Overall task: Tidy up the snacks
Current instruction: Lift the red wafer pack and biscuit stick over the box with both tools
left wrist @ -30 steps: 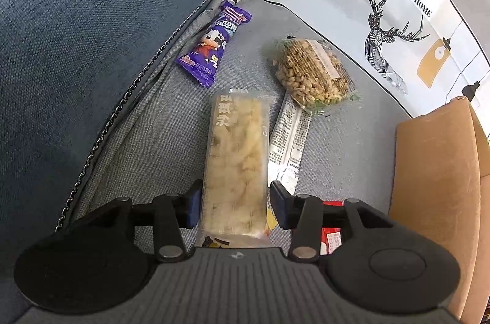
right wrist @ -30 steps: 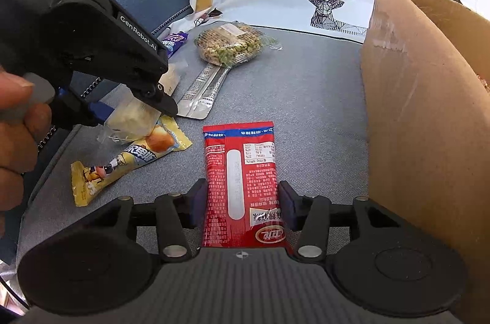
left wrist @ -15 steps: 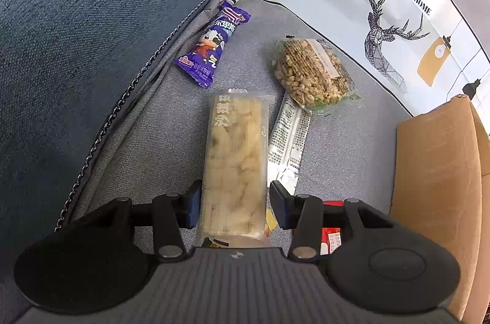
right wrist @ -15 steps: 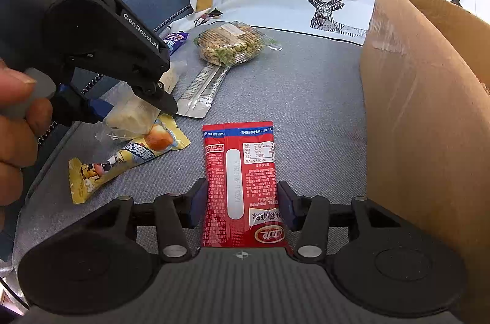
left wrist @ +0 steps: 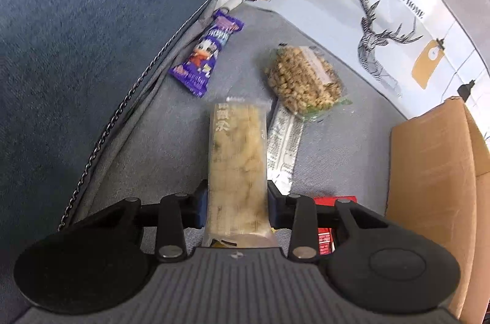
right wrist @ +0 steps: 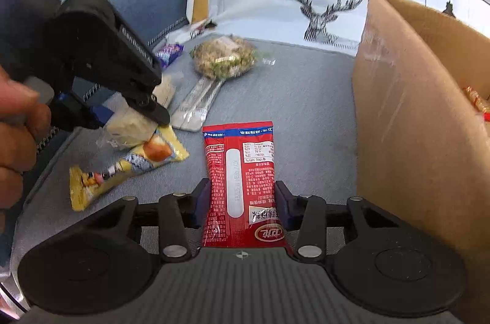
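Observation:
My left gripper (left wrist: 236, 201) is shut on a clear pack of pale yellow snack pieces (left wrist: 236, 158) and holds it above the grey sofa seat. It shows in the right wrist view (right wrist: 128, 124) too, lifted off the seat. My right gripper (right wrist: 242, 201) is shut on a red snack packet (right wrist: 240, 180), which is raised and points forward. A cardboard box (right wrist: 407, 115) stands just right of it, with wrapped snacks (right wrist: 477, 103) inside. The box also shows in the left wrist view (left wrist: 435, 170).
On the seat lie a purple cartoon packet (left wrist: 206, 54), a clear bag of puffed grains (left wrist: 303, 78), a silver sachet (left wrist: 283, 143) and a yellow packet (right wrist: 122, 167). A deer-print cushion (left wrist: 382, 17) lines the back. The blue armrest (left wrist: 76, 17) rises on the left.
Both grippers have risen a little with their packets. The left gripper's pale pack now hangs clear above the yellow packet, and the red packet tilts up off the seat.

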Demonstrator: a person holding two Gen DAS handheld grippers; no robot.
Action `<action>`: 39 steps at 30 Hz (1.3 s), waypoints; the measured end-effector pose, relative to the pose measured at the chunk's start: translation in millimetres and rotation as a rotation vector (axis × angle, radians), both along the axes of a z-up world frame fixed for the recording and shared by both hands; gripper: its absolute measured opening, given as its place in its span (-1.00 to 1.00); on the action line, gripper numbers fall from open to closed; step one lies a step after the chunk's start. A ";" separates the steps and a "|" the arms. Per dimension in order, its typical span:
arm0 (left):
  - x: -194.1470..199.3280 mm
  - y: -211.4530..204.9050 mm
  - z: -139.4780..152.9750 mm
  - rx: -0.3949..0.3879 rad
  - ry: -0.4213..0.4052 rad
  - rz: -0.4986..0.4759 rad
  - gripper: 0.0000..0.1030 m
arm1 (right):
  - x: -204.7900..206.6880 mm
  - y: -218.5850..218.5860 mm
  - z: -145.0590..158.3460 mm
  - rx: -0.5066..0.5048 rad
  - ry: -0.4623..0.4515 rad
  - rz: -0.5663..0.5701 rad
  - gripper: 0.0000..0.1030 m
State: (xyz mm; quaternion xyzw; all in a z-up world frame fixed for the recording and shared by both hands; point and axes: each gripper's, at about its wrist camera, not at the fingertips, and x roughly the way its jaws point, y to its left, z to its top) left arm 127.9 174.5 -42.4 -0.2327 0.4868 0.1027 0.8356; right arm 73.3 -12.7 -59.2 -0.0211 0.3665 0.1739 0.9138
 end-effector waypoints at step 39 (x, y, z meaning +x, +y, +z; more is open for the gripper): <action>-106.2 -140.1 107.5 0.127 -0.574 -0.206 -0.23 | -19.4 -208.8 119.7 0.104 -0.335 -0.256 -0.17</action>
